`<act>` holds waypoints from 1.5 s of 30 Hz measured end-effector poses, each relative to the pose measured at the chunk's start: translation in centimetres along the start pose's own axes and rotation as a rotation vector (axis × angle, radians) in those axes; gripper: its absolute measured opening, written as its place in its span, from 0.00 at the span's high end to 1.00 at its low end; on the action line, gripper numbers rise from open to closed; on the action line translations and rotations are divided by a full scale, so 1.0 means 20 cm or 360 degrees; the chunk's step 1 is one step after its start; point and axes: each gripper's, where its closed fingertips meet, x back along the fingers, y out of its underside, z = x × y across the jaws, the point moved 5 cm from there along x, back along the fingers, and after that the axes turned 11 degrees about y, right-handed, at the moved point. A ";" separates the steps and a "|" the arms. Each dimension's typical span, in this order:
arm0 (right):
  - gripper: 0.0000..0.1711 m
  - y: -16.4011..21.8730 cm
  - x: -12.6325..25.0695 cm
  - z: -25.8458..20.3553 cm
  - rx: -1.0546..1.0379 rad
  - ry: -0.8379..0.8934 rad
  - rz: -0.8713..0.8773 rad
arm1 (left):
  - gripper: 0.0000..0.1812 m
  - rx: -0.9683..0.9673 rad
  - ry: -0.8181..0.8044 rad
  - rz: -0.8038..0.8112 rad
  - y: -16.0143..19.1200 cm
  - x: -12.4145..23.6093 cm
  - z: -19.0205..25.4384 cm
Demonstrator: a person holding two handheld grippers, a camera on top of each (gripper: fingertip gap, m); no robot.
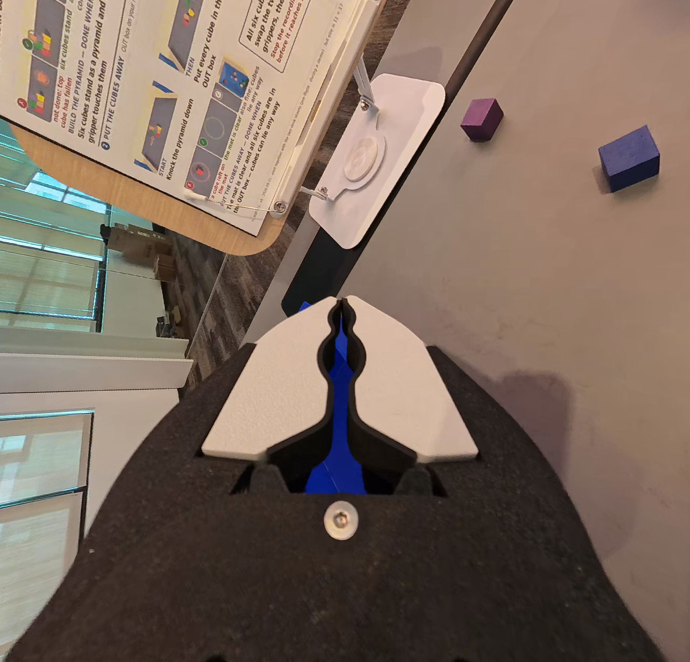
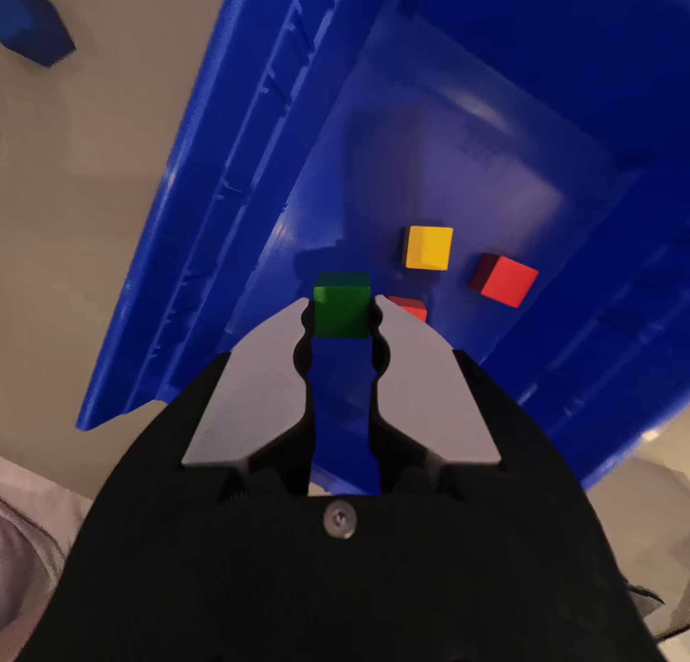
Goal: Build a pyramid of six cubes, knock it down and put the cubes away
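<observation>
Cubes: green cube sits between the right gripper fingertips, over the blue bin. Fingers narrowed around it; the right pad looks to touch its side, the left side of the cube sits at the other pad, so it reads as gripped. Image is motion-blurred, so contact on the left pad is not certain.

Inside the bin, on its floor: yellow cube just right of and beyond the green one, red cube further right, tilted relative to the yellow. A second red cube is partly hidden behind the right finger.

Outside the bin, on the grey mat: blue cube near the top left corner of the right wrist view, blurred.

Left gripper: fingertips meet, nothing between them. Blue plastic shows through the gap under the fingers. Beyond it on the mat: purple cube and the blue cube, near each other, apart. Both well clear of the left tips. At the mat's far edge, a white stand carries an instruction sheet.
</observation>
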 end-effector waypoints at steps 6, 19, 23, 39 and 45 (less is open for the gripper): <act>0.82 -0.02 -0.16 -0.04 0.0124 -0.0055 -0.0123 | 1.00 -0.0021 0.0012 -0.0026 0.00 -0.02 0.02; 0.78 -0.30 0.49 -0.21 0.0204 0.0337 0.0862 | 1.00 0.0019 -0.0008 -0.0009 0.02 0.02 -0.03; 0.70 -0.48 0.59 -0.70 0.0534 -0.0066 0.1577 | 1.00 0.0020 -0.0010 -0.0018 0.03 0.02 -0.03; 0.74 -0.57 -0.40 -1.03 0.0687 0.0059 0.0659 | 1.00 -0.0039 0.0035 -0.0073 0.02 -0.03 0.01; 0.82 -0.60 -0.19 -1.00 0.0674 0.0023 0.0784 | 1.00 -0.0049 0.0035 -0.0098 0.03 -0.04 0.01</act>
